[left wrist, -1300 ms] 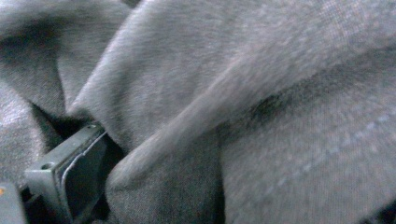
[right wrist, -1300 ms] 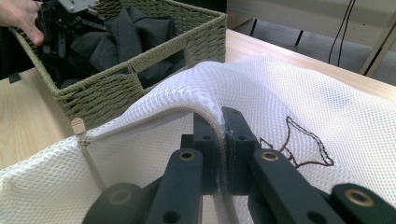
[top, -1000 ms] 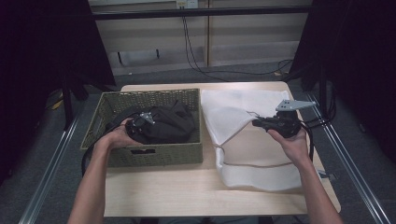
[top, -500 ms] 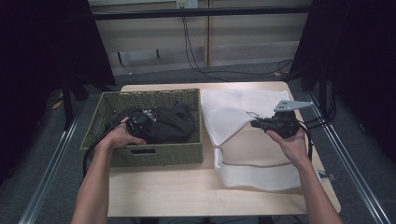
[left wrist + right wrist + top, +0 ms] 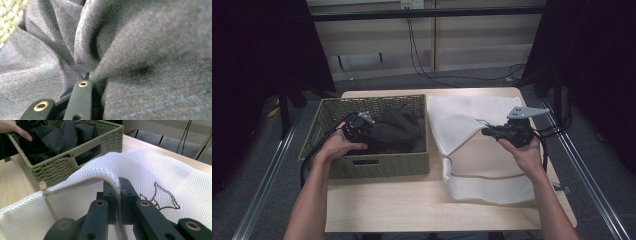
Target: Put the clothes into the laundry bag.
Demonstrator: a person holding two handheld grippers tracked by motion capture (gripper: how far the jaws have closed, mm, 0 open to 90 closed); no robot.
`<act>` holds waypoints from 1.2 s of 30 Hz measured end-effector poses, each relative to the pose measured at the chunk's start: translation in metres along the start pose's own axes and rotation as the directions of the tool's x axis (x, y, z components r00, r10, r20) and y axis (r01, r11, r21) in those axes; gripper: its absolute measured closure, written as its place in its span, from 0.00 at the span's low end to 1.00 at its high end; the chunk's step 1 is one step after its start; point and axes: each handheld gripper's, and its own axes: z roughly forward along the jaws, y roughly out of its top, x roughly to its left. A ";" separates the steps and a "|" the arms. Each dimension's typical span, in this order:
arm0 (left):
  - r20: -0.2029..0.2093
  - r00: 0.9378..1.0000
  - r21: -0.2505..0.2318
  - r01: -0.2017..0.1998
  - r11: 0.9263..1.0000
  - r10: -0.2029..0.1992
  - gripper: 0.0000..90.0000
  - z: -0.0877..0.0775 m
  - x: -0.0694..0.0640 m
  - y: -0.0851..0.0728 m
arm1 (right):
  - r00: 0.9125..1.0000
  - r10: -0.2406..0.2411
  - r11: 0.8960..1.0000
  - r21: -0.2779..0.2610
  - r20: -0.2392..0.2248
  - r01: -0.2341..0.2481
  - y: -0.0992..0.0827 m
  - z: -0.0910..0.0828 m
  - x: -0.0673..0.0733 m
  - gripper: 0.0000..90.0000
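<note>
The left gripper [image 5: 362, 122] is down in the wicker basket [image 5: 337, 167], its fingers just closing, and in the left gripper view the dark garment [image 5: 150, 45] bunches into a fold right between them: a pinch on the cloth. Across the tabletop [image 5: 412, 210], the right gripper [image 5: 117, 188] has its fingers pressed together on the zippered rim of the white mesh laundry bag [image 5: 160, 170], holding that edge up so the mouth gapes toward the basket. By my reading it's early going: the grab is made, the bag is ready, but the garment is still wholly in the basket. The lift must clear the basket's right wall, which sits just beside the bag; above, there's plenty of room.
</note>
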 end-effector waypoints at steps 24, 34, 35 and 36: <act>-0.043 0.996 -0.424 0.051 0.904 -0.077 0.75 -0.067 -0.002 -0.013 | 1.000 0.001 1.000 -0.017 0.012 -0.001 0.000 -0.002 0.000 0.96; -0.036 0.993 -0.535 0.073 0.842 -0.110 0.75 -0.085 -0.001 -0.020 | 1.000 0.004 1.000 -0.027 0.014 -0.003 0.001 -0.003 0.000 0.97; -0.028 0.994 -0.556 0.073 0.828 -0.106 0.75 -0.090 0.000 -0.021 | 1.000 0.000 1.000 -0.021 0.013 0.000 0.001 -0.003 0.001 0.97; -0.035 0.993 -0.561 0.071 0.825 -0.109 0.75 -0.091 -0.001 -0.021 | 1.000 0.001 1.000 -0.022 0.013 0.000 0.001 -0.003 0.001 0.97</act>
